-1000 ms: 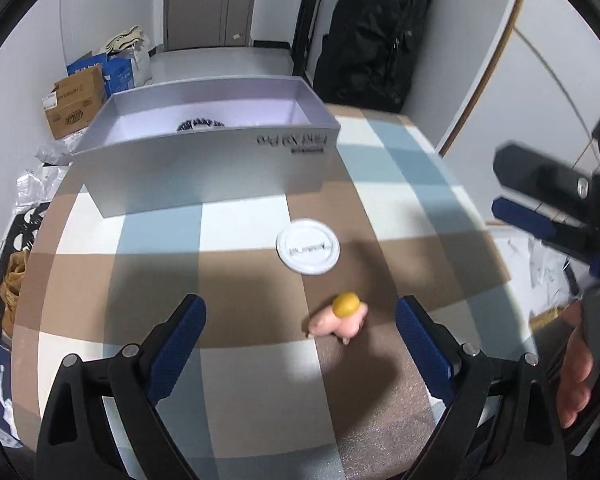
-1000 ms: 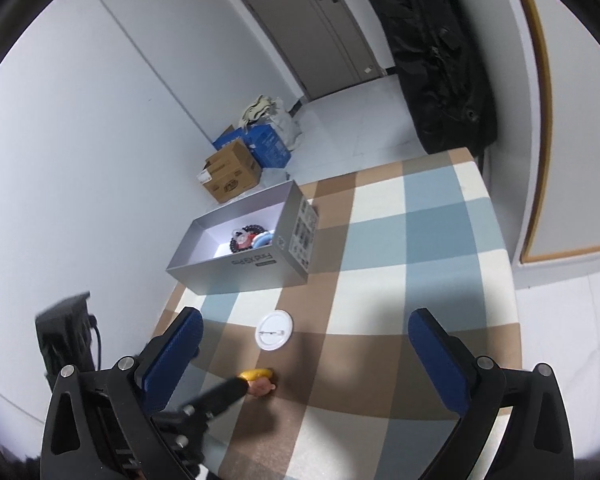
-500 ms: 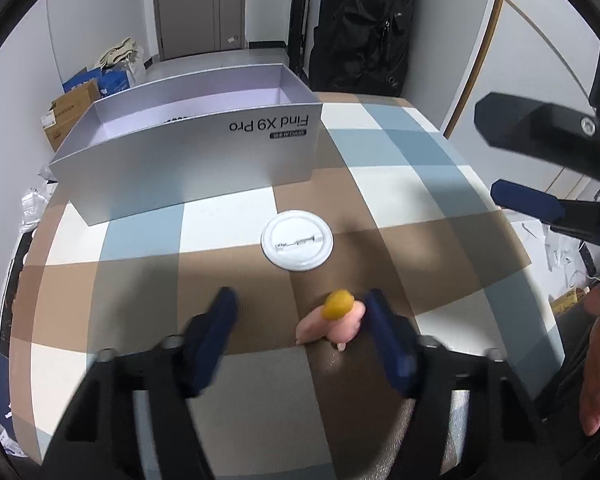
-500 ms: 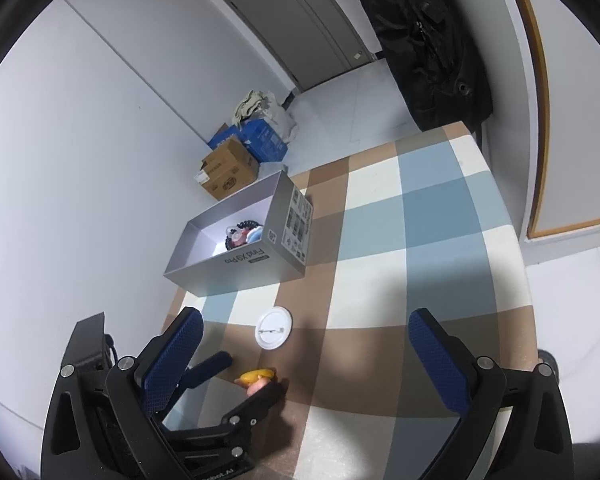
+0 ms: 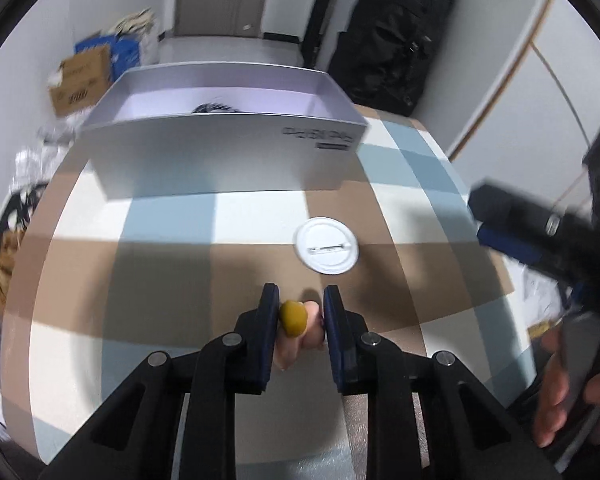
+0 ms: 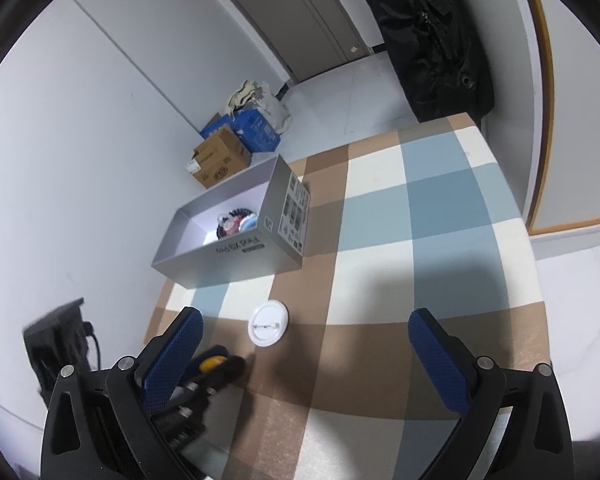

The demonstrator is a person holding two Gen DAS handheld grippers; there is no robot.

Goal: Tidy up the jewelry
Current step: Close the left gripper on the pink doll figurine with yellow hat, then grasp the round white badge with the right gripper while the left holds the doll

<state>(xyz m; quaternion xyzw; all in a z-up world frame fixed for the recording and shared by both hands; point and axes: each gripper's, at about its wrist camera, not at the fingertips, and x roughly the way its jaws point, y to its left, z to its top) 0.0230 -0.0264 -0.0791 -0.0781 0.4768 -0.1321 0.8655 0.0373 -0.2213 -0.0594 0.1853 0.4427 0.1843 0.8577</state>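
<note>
My left gripper (image 5: pixel 299 307) is shut on a small pink trinket with a yellow top (image 5: pixel 293 317), just above the checkered tabletop. The trinket's yellow top also shows in the right wrist view (image 6: pixel 212 362), between the left gripper's fingers. A white round pin badge (image 5: pixel 326 244) lies face down just beyond it, also in the right wrist view (image 6: pixel 269 323). An open silver box (image 5: pixel 224 152) stands at the far side with several pieces of jewelry inside (image 6: pixel 236 222). My right gripper (image 6: pixel 306 344) is open and empty, high above the table.
The table (image 6: pixel 420 220) has a brown, blue and white checkered cloth. Cardboard boxes (image 6: pixel 220 156) and a black bag (image 6: pixel 432 40) stand on the floor beyond it. The right gripper and the hand holding it show at the right edge of the left wrist view (image 5: pixel 548 236).
My left gripper has moved forward and closed its jaws on the pink and yellow trinket. The right gripper has stayed open and high, shifting only a little.
</note>
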